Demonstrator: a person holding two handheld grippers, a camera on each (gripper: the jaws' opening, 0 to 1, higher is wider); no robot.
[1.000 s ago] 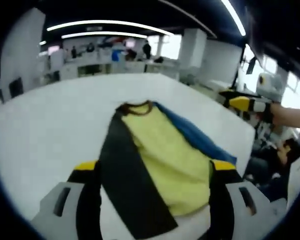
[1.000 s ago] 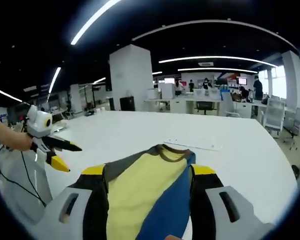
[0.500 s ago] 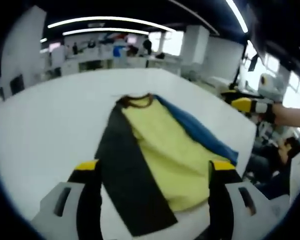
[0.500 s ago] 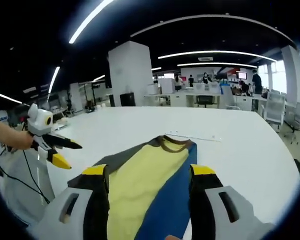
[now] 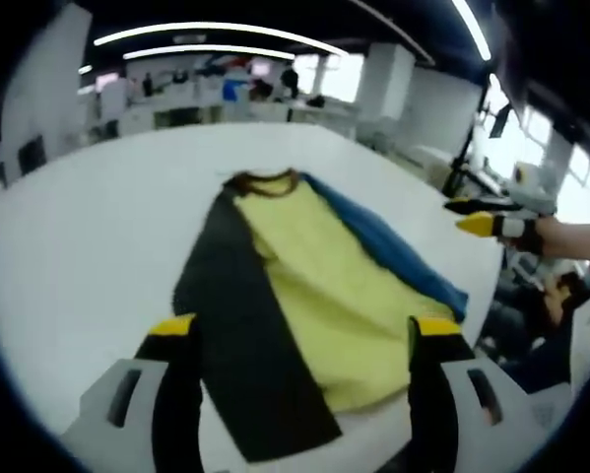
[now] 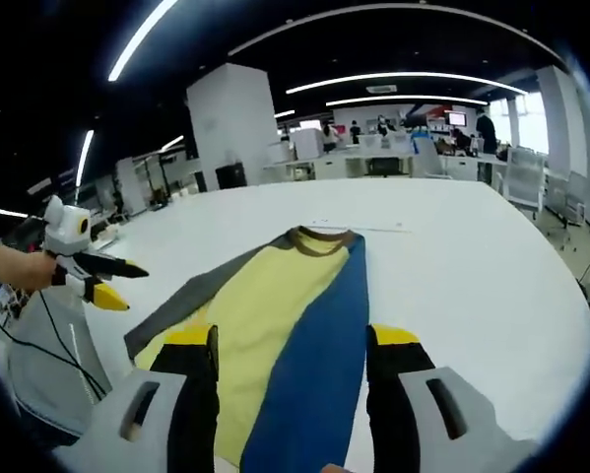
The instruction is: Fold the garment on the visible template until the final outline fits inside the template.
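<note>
Both hand-held grippers hang above a white table, jaws spread wide and holding nothing: the left gripper (image 5: 295,340) frames the hem end of a long garment with black, yellow and blue panels and a brown collar (image 5: 295,296), while the right gripper (image 6: 290,345) looks up its length toward the collar (image 6: 322,238). The garment lies flat along the white table (image 6: 472,266), sides apparently folded in, leaving a narrow strip likely ready for a lengthwise fold. A thin pale strip (image 6: 359,226) lies beyond the collar, possibly the template edge.
</note>
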